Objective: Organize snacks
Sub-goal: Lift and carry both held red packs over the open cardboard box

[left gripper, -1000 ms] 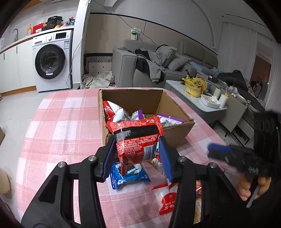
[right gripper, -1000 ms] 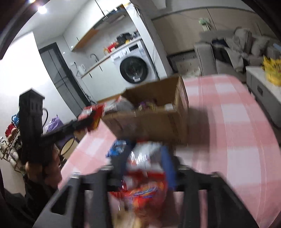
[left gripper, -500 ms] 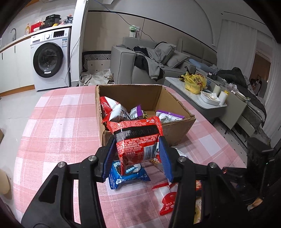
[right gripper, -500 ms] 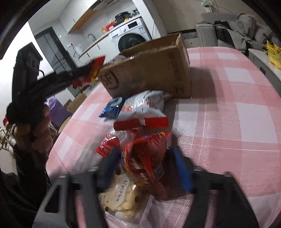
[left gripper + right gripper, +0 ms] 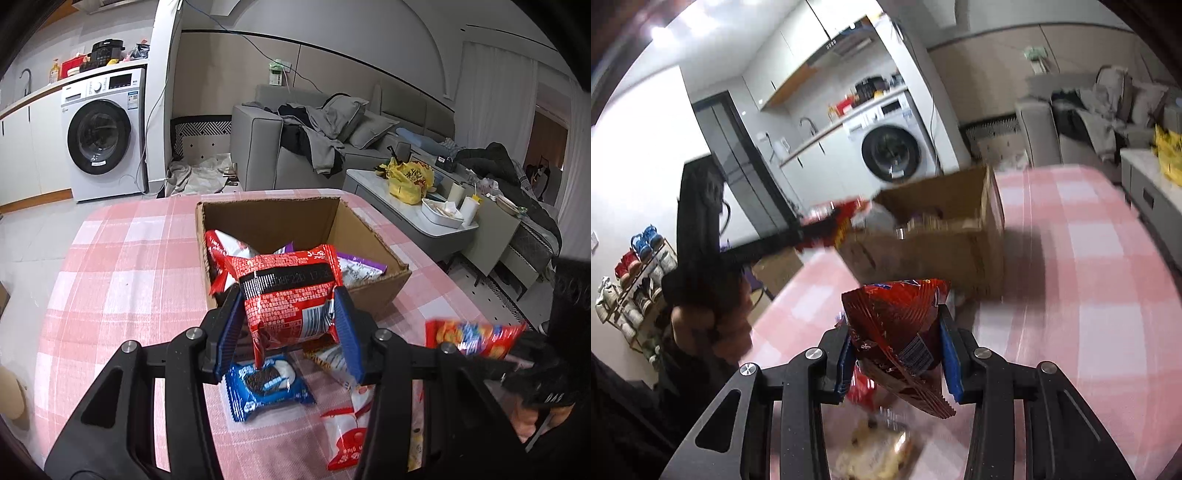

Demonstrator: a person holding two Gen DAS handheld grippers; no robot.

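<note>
- The cardboard box (image 5: pixel 369 284) is the landmark: it sits open on the pink checked tablecloth (image 5: pixel 122 266) and already holds several packets, one red-and-white and one with purple edging among them.
- The biggest change is on the right. Half a second ago the right gripper (image 5: pixel 895 354) was down among the loose snacks in front of the box; now it is raised clear of the cloth, its jaws clamped on a crinkled red snack bag (image 5: pixel 897 321), and it is aimed toward the box's near corner. The blur in the right wrist view suggests fast motion.
- The left gripper (image 5: pixel 284 325) is closed on a red noodle-style packet (image 5: pixel 288 291). Over the last second it has crept closer, so the packet now overlaps the box's front wall and seems to hover at or just above the rim.
- By my reading, both hands carry a load, and the left drop comes first.
- Left outside, just in front of the box: a blue cookie packet (image 5: pixel 269 387), a white-and-red pouch (image 5: pixel 351 435), and a pale pack of round snacks (image 5: pixel 875 454).
- Several items are still to be packed, so the task looks roughly midway.
</note>
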